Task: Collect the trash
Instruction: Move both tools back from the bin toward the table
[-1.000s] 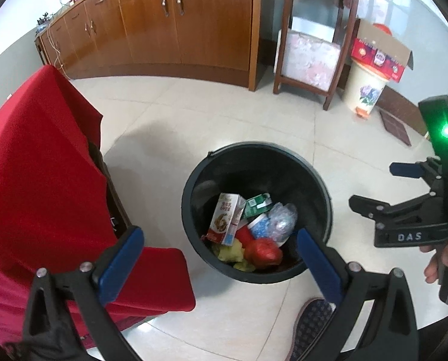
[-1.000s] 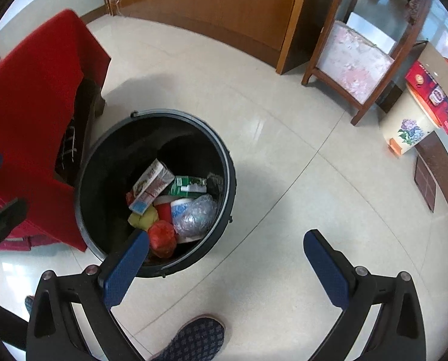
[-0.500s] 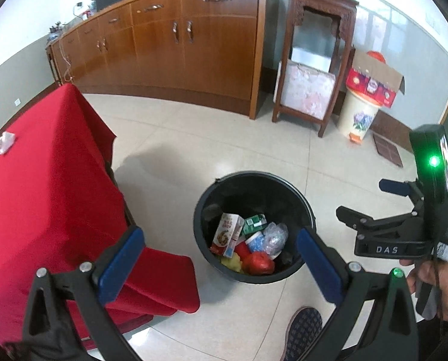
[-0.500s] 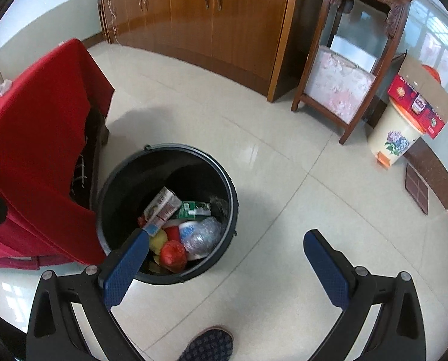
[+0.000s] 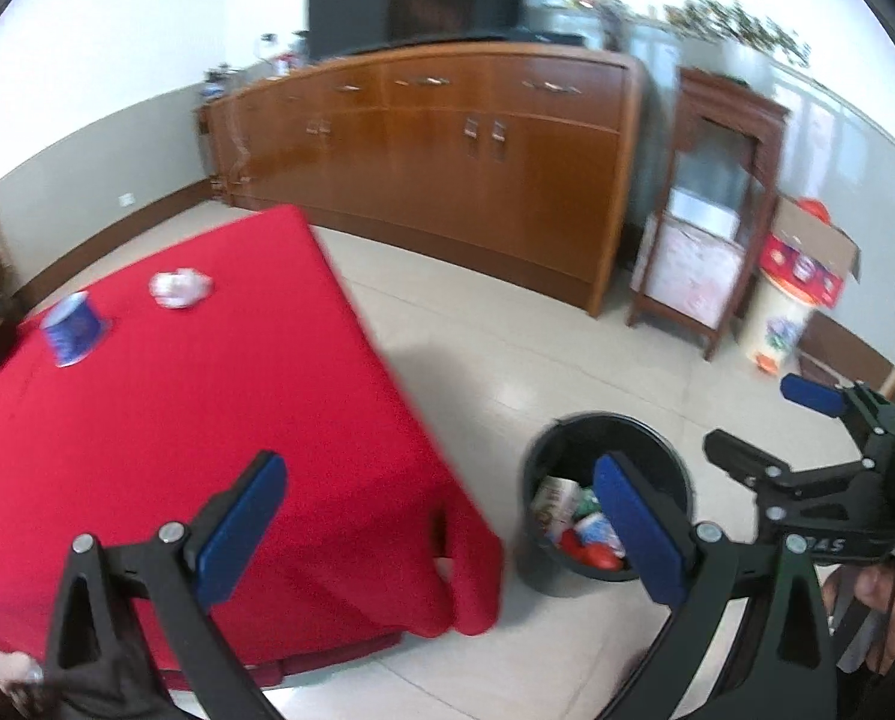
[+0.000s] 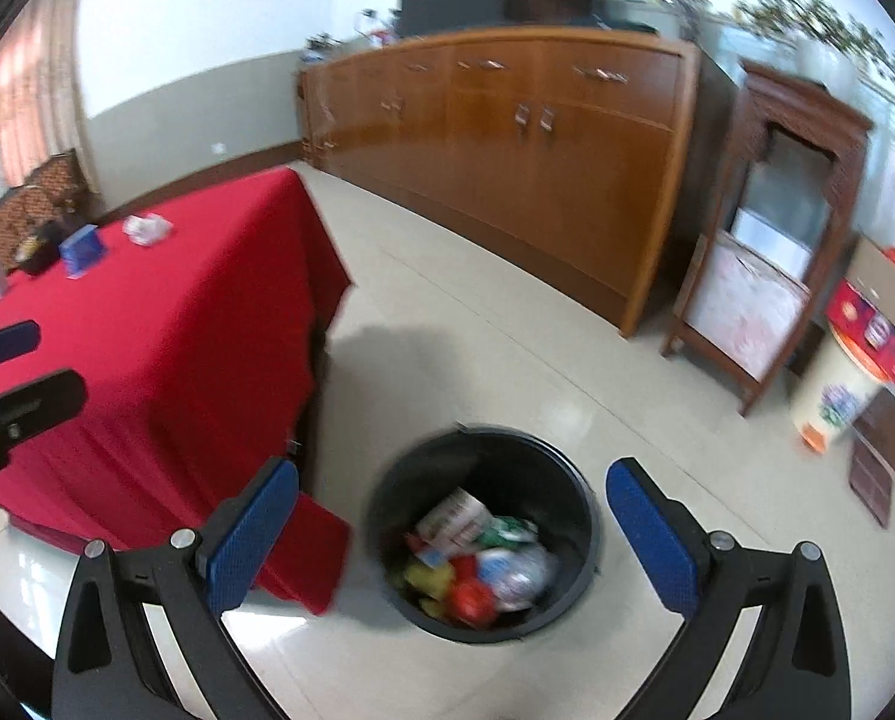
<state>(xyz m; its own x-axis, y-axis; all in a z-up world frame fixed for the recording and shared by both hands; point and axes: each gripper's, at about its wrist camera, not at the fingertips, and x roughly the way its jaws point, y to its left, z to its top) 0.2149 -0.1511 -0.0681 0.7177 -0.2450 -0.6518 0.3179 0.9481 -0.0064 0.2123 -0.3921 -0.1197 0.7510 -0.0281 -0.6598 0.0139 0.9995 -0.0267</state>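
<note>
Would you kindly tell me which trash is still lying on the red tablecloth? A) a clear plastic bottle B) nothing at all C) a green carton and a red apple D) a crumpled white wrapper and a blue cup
D: the crumpled white wrapper and the blue cup lie on the red tablecloth, while the cartons and bottle are in the black bin.

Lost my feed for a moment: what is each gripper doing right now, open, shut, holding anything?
Left gripper: open, holding nothing, above the red table's edge.
Right gripper: open, holding nothing, above the black bin.
</note>
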